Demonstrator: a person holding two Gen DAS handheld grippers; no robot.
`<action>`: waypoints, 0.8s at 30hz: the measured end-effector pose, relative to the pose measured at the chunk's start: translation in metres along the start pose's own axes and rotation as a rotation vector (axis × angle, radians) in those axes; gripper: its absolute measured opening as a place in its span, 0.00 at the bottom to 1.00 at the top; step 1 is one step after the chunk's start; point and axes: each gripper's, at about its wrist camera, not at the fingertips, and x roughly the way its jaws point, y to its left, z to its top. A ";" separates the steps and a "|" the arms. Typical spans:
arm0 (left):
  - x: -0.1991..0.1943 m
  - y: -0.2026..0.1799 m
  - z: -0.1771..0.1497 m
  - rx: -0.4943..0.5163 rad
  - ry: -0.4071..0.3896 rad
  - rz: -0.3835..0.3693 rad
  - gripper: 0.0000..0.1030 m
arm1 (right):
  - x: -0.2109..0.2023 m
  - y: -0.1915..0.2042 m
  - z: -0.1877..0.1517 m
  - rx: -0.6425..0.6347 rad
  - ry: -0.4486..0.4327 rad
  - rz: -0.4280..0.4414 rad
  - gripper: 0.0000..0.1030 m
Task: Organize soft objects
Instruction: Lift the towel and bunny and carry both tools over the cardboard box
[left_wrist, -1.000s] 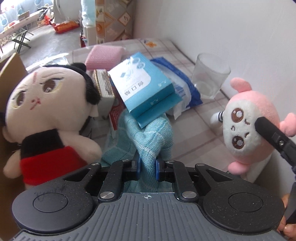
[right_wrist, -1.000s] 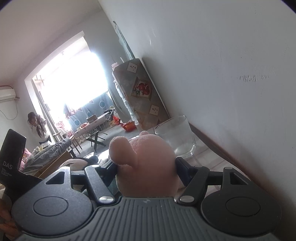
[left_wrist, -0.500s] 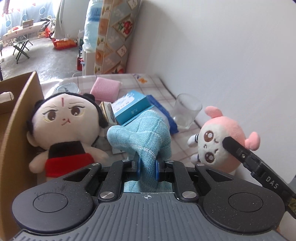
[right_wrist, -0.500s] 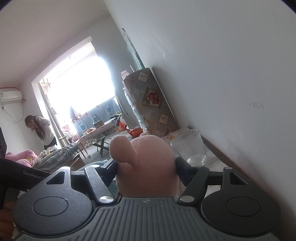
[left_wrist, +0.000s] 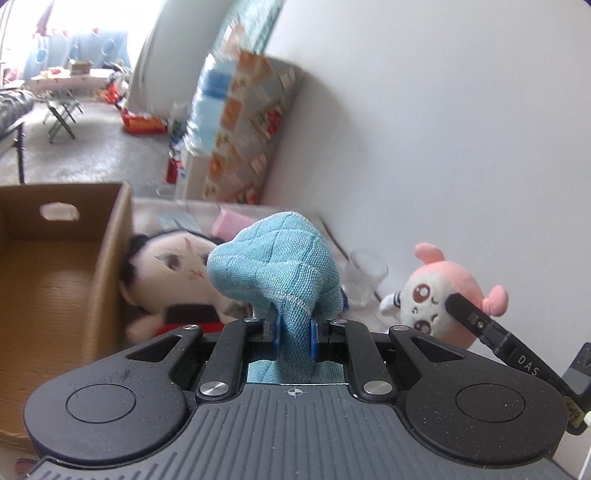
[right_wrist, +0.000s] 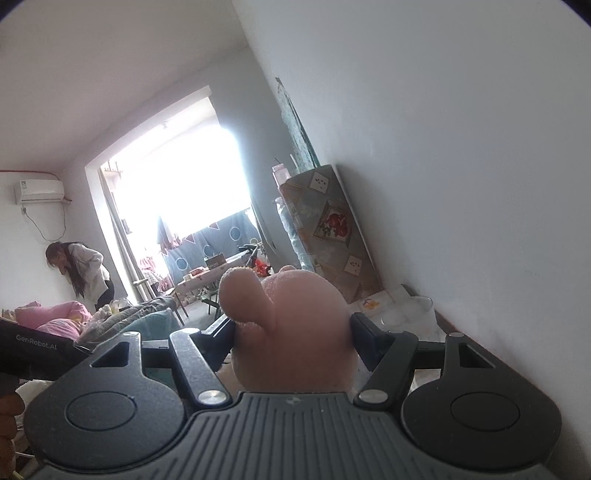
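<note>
My left gripper (left_wrist: 294, 334) is shut on a light blue cloth (left_wrist: 275, 269) and holds it up off the table. My right gripper (right_wrist: 293, 325) is shut on a pink and white plush toy (right_wrist: 295, 332), which fills the space between its fingers. In the left wrist view that plush (left_wrist: 439, 302) hangs at the right by the wall with a right gripper finger (left_wrist: 476, 325) across its face. A doll with black hair and a red and black outfit (left_wrist: 173, 273) lies beside an open cardboard box (left_wrist: 59, 266) at the left.
A clear glass (left_wrist: 365, 277) stands near the wall behind the cloth; it shows in the right wrist view too (right_wrist: 410, 314). A pink sponge (left_wrist: 232, 223) lies further back on the table. The white wall runs along the right side.
My left gripper has risen and pulled back with the blue cloth, so the box now shows at the left. My right gripper has lifted the pink plush higher.
</note>
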 end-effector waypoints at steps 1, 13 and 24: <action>-0.008 0.004 0.002 -0.005 -0.020 0.007 0.12 | -0.001 0.005 0.003 -0.009 -0.006 0.008 0.68; -0.090 0.070 0.017 -0.096 -0.217 0.162 0.12 | 0.029 0.080 0.030 -0.081 -0.008 0.165 0.68; -0.122 0.142 0.038 -0.166 -0.268 0.324 0.12 | 0.102 0.180 0.047 -0.095 0.091 0.464 0.68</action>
